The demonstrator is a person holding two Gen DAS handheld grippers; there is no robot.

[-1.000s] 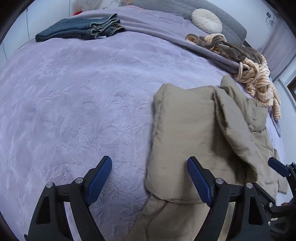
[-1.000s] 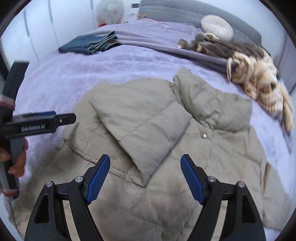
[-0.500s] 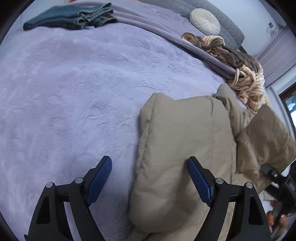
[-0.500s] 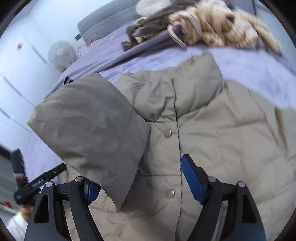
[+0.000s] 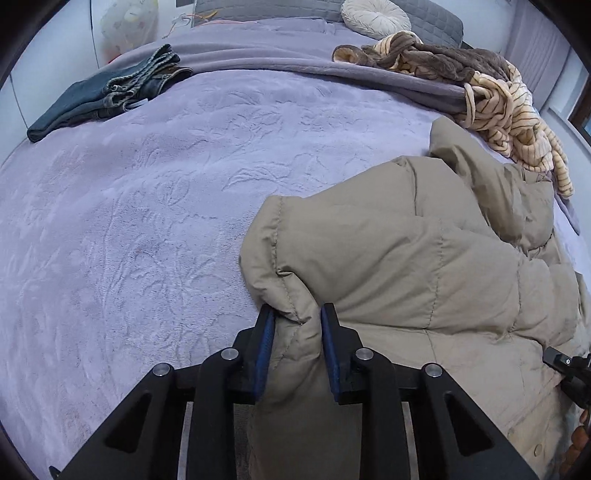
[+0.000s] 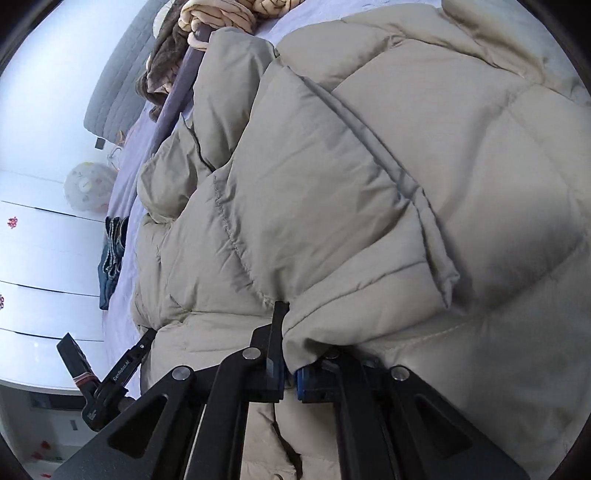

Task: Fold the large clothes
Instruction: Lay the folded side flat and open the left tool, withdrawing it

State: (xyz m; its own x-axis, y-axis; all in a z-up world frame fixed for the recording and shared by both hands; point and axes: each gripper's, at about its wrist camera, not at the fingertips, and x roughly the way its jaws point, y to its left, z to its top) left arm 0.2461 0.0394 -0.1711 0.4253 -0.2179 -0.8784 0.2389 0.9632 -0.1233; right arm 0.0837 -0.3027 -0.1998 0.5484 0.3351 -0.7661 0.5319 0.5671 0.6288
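A beige puffer jacket [image 5: 406, 251] lies bunched on the right side of a lavender bed cover [image 5: 147, 221]. My left gripper [image 5: 295, 317] sits at the jacket's left folded edge. Its jaws are closing, and a thick seamed fold of the jacket is pinched between the blue pads [image 5: 266, 343]. In the right wrist view, rolled on its side, the jacket [image 6: 369, 184] fills most of the frame. My right gripper [image 6: 291, 354] is shut on a thin edge of it, and one finger is partly hidden under fabric. The left gripper's body [image 6: 110, 376] shows at lower left.
Folded jeans [image 5: 110, 99] lie at the bed's far left. A heap of brown and cream striped clothing [image 5: 498, 96] lies at the far right, near a round pillow [image 5: 375, 16]. White cupboards [image 6: 37, 258] stand beyond the bed. A hand [image 5: 580, 435] shows at the right edge.
Both grippers went from wide open to closed on the jacket. The left moved in onto the folded edge. The right swung down and rolled sideways, and the raised sleeve flap came down.
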